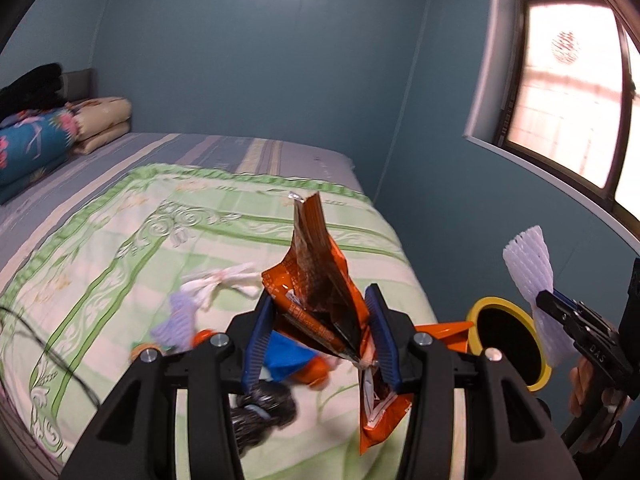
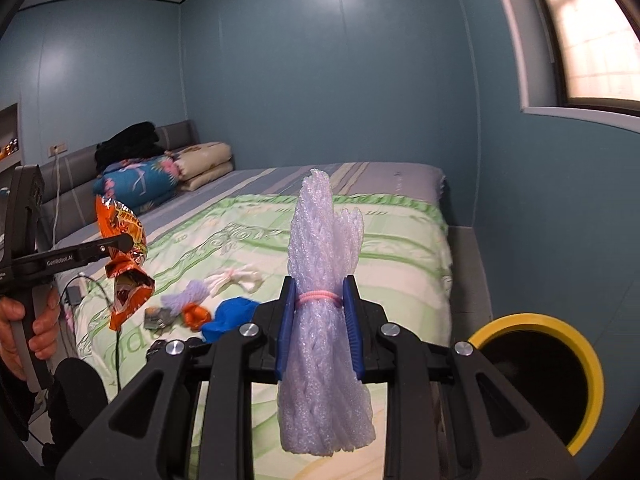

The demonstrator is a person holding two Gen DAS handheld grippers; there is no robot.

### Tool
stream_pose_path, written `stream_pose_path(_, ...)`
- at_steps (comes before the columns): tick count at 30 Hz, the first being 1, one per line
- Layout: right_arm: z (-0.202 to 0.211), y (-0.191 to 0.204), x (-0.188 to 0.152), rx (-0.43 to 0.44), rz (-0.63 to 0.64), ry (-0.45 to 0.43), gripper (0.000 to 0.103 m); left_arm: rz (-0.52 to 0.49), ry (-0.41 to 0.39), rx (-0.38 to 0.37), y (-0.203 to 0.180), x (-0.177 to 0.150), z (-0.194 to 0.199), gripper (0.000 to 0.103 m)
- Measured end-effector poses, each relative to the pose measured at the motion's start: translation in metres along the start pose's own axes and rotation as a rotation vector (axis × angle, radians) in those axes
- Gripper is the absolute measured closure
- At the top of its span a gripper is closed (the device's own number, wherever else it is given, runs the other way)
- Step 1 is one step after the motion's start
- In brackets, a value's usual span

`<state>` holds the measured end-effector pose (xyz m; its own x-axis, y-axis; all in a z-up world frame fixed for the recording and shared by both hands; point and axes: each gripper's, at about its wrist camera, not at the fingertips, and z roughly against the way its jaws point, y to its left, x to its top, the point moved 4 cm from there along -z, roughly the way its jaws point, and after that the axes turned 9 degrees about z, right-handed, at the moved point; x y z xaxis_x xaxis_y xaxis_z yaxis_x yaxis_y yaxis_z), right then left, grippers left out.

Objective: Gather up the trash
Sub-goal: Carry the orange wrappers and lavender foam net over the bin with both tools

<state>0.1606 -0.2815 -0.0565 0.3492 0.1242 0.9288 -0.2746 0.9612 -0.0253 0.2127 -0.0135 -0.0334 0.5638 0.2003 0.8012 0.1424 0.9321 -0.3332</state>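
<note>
Left claw pinching a crumpled orange snack wrapper, foil-dark inside, torn top upright, above the bed; right claw clamped on a pale lavender foam-net bundle, pink-banded, near the yellow-rimmed bin.

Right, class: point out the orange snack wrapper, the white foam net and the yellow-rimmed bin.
orange snack wrapper (image 1: pixel 320 280), left wrist view, crumpled middle
white foam net (image 2: pixel 320 240), right wrist view, upper half
yellow-rimmed bin (image 2: pixel 596 364), right wrist view, right rim
</note>
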Motion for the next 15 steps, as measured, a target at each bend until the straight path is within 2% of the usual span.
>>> stream_pose_path(15,0.036,-0.075,0.008,-0.178,-0.073,-0.060,0.080,-0.105,0.057,-0.152,-0.102,-0.002,-0.053,0.059)
